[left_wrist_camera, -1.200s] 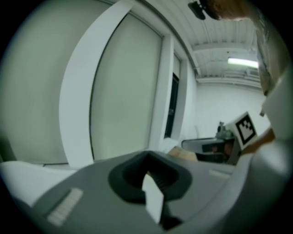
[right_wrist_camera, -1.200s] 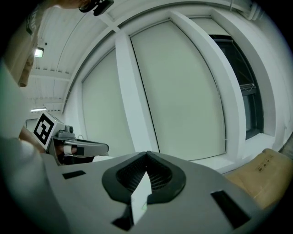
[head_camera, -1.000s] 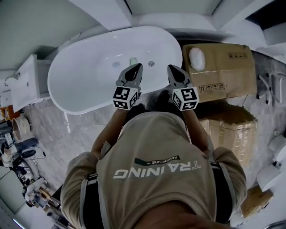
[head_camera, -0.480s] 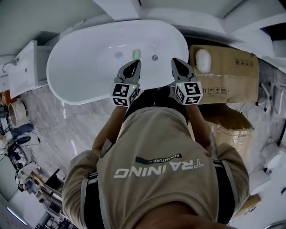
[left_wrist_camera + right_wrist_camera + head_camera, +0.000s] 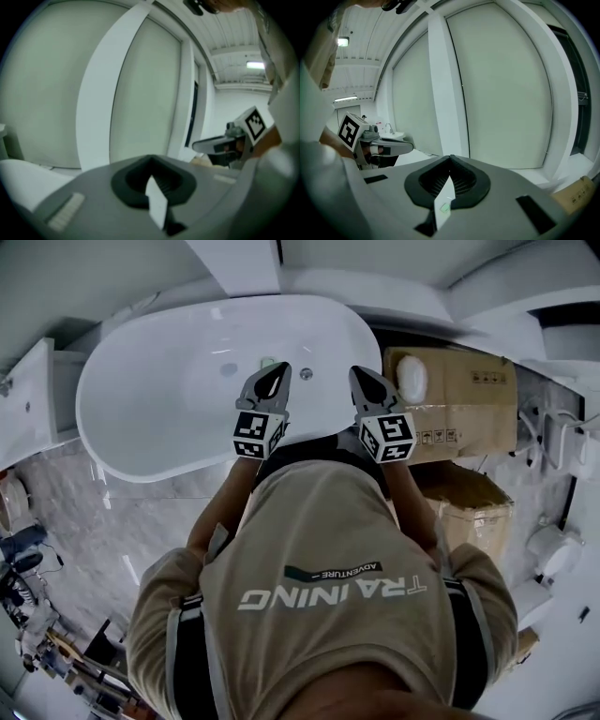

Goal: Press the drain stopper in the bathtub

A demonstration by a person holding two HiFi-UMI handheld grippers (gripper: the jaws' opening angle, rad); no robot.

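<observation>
The white oval bathtub (image 5: 150,418) lies below me in the head view. On its floor are a pale round disc (image 5: 229,370) near the middle and a small chrome round fitting (image 5: 306,374) further right. I cannot tell which of them is the drain stopper. My left gripper (image 5: 278,367) and right gripper (image 5: 357,372) hang side by side above the tub's near rim, both shut and empty. The left gripper (image 5: 150,158) points at a pale wall, with the right one (image 5: 220,145) beside it. The right gripper (image 5: 451,157) faces the same wall.
Cardboard boxes (image 5: 459,399) stand right of the tub, with a white rounded object (image 5: 411,376) on top. A white vanity (image 5: 28,409) is at the left, a white pillar (image 5: 234,263) behind the tub. A small greenish tag (image 5: 266,362) lies on the tub floor by the left gripper.
The view has swung, so the tub now sits further left in the picture. Both grippers stay shut, held side by side over the tub's near rim.
</observation>
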